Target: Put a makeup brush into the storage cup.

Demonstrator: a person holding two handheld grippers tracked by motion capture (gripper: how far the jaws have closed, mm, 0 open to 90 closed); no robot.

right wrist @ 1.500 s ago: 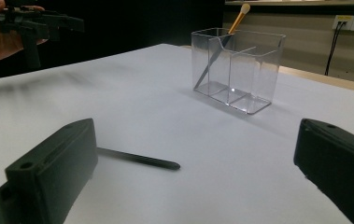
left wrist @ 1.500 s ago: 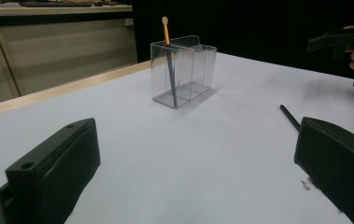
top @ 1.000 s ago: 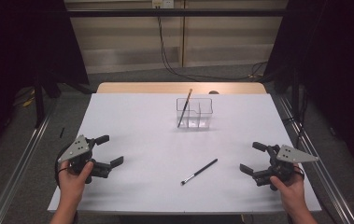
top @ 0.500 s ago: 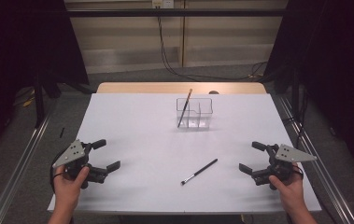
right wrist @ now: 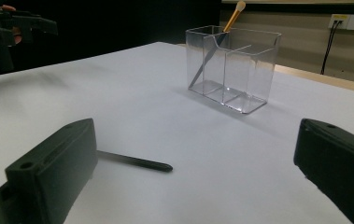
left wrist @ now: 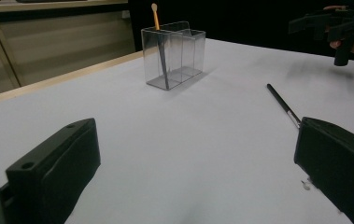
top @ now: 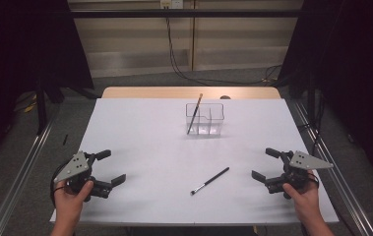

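Grippers sit at opposite near corners of the white table, well apart. Left gripper: jaws spread, holding nothing. Right gripper: jaws spread, holding nothing. Black makeup brush lies flat on the table between them, nearer the right gripper, touching neither. Clear divided organizer stands upright farther back; a second brush with a tan tip leans in its left compartment.
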